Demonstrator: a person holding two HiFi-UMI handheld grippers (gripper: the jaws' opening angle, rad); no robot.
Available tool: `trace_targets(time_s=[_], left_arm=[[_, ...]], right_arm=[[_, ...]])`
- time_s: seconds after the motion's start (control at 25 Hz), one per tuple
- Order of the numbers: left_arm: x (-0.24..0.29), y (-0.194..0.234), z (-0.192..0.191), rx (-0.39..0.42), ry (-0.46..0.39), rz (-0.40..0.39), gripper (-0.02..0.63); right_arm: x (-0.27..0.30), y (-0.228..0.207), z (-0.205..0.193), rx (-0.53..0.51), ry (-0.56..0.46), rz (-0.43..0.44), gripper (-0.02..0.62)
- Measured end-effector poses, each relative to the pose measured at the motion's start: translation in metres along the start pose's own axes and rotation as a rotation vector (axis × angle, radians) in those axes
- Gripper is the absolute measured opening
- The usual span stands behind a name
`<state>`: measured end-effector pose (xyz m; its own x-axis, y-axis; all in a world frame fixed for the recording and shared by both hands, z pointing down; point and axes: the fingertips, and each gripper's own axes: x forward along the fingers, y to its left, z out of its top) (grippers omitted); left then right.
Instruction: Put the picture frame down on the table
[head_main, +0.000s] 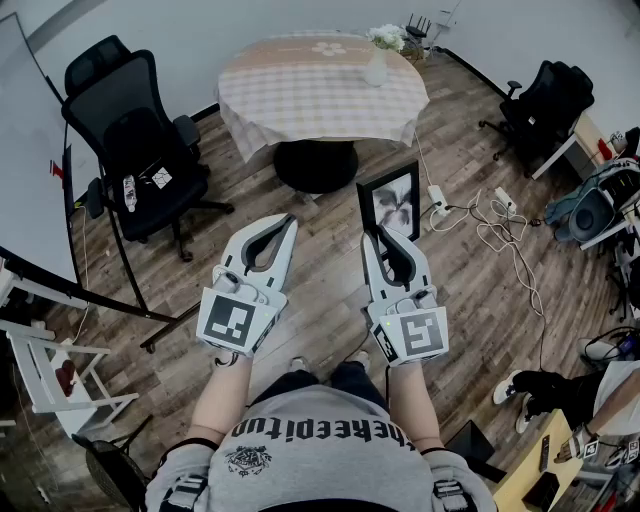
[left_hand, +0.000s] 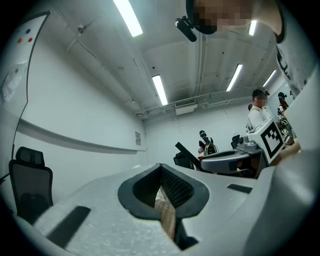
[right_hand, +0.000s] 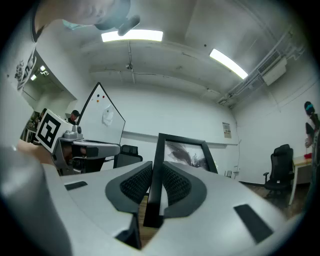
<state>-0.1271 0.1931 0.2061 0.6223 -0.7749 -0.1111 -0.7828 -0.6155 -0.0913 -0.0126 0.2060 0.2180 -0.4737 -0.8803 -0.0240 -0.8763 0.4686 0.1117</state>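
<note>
Right gripper view: right gripper (right_hand: 152, 167) clenched on picture frame (right_hand: 187, 150) edge, airborne short of table's (head_main: 300, 95) near edge; left gripper (left_hand: 161, 169) closed, empty. Thin edge grip, frame may pivot, slip

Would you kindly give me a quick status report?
Left gripper shut, empty. Right gripper shut on picture frame, not yet down. Table ahead, vase at far edge.

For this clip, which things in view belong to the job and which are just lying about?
Job: picture frame, clamped in the right tool; round table with checked cloth.
Lying about: left tool, shut and empty; vase of flowers; black office chair; power strip on the floor.
</note>
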Motion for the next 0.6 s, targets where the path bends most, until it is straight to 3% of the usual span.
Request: trace_targets(time_s=[0.12,0.6], left_arm=[[-0.004,0.003,-0.002,-0.039,0.007,-0.004,0.015],[-0.017,0.019,-0.003,-0.038,-0.024,-0.009,0.015]], right_arm=[[0.001,0.003,0.001,-0.001,-0.003,0.008,0.067],[0.009,0.015,0.001,-0.003,-0.009,0.02,0.067]])
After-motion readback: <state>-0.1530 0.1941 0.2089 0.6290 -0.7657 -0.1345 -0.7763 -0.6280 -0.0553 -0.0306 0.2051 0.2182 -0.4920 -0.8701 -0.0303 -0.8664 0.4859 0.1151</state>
